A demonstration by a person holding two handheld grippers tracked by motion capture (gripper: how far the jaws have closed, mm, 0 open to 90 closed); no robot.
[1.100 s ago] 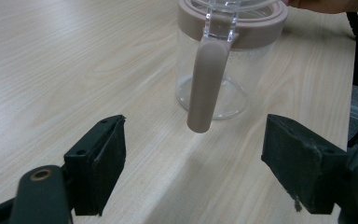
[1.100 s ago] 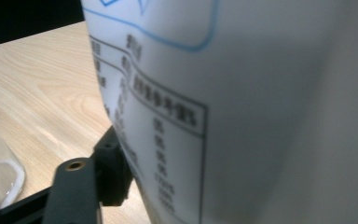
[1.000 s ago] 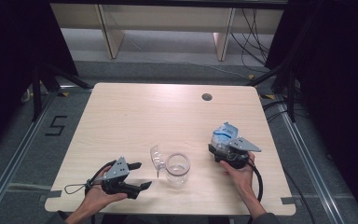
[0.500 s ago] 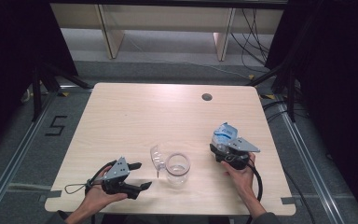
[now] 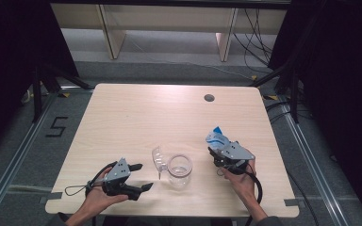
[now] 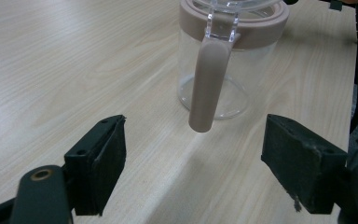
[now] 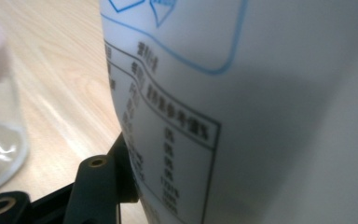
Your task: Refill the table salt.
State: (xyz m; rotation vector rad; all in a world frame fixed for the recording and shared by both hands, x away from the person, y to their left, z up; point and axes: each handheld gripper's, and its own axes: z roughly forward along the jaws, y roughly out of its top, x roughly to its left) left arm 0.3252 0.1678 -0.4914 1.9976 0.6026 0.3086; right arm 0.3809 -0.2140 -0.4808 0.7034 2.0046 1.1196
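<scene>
The table [image 5: 136,117] carries a clear jug [image 5: 179,170] near its front edge. Right of the jug, the right gripper [image 5: 217,153] has been closing and clamps a white-and-blue pouch [image 5: 215,138], apparently lifted. Left of the jug, the left gripper [image 5: 142,176] gapes, empty.

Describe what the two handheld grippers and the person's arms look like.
Both are black pistol-like tools. The left gripper and the right gripper each carry a grey three-cornered plate on top. A black cable loops from each one's rear. In the left gripper view, the jaws are blocky black pads, the right one chipped. The left forearm is bare; a grey sleeve edge shows near the right forearm.
</scene>
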